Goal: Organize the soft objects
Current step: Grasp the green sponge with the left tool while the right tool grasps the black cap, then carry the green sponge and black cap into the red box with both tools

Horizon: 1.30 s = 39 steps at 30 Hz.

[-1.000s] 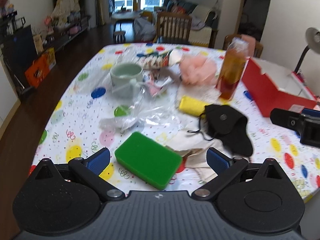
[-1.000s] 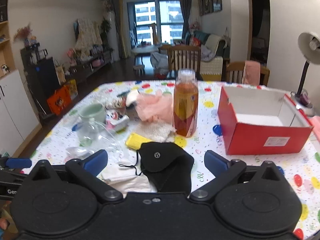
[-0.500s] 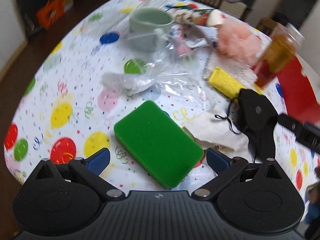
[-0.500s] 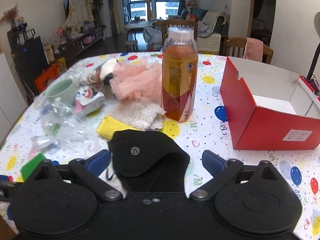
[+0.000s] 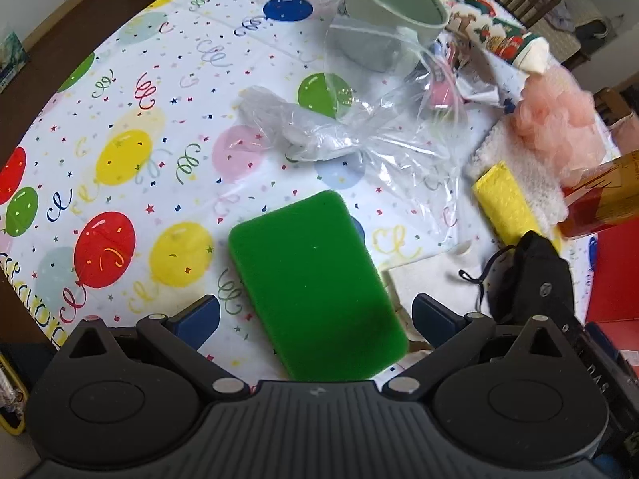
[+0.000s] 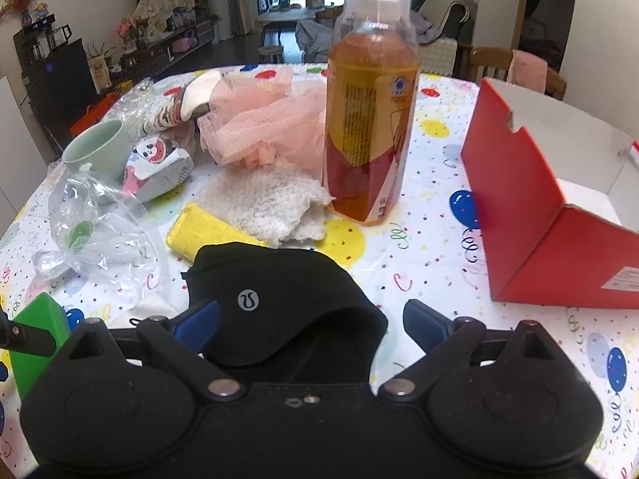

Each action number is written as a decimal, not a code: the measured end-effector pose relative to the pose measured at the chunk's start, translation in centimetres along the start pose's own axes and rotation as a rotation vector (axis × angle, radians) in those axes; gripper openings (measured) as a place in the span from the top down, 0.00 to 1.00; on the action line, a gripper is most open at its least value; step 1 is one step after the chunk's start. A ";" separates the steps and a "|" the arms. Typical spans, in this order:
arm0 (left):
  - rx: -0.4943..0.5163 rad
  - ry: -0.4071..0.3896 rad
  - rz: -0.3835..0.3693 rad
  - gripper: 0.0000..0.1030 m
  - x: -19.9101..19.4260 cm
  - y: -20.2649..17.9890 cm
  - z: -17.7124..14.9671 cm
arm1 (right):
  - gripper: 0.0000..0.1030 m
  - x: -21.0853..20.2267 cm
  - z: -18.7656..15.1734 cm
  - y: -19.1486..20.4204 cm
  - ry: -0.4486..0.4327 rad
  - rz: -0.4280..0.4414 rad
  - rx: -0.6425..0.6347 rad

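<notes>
Each handheld tool, the left gripper (image 5: pixel 315 317) and the right gripper (image 6: pixel 311 321), has a matte black body, blue pads at its fingertips, round silver screws behind the fingers and two disc-shaped housings.

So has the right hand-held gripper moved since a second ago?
Yes. The right hand-held gripper has advanced toward the upright bottle, which now looms larger, and open fingers now flank the black mask.

The green sponge's (image 5: pixel 315 283) near end and the black mask's (image 6: pixel 279 303) near edge are hidden.
</notes>
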<state>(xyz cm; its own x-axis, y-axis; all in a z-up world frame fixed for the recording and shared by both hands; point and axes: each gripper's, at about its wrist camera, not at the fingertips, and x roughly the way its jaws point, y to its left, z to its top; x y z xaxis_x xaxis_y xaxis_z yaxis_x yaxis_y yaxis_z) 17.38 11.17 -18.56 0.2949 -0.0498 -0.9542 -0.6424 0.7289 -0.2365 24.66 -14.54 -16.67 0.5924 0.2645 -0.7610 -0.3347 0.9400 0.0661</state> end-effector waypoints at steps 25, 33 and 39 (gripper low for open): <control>0.088 0.009 -0.019 0.17 1.4 0.2 0.8 | 0.36 4.3 0.9 2.7 0.104 0.003 -0.003; 0.116 0.008 -0.073 0.21 0.8 1.5 1.0 | 0.93 3.6 1.1 2.3 0.081 -0.040 -0.012; 0.253 -0.048 -0.099 0.22 0.1 1.3 0.8 | 0.95 2.0 0.9 1.8 0.044 -0.038 0.000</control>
<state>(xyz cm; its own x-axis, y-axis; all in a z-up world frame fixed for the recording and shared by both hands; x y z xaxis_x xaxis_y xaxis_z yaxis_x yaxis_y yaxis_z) 17.16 12.67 -18.79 0.3846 -0.1007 -0.9176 -0.4137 0.8698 -0.2689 25.91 -12.11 -17.44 0.5720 0.2194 -0.7904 -0.3131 0.9490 0.0368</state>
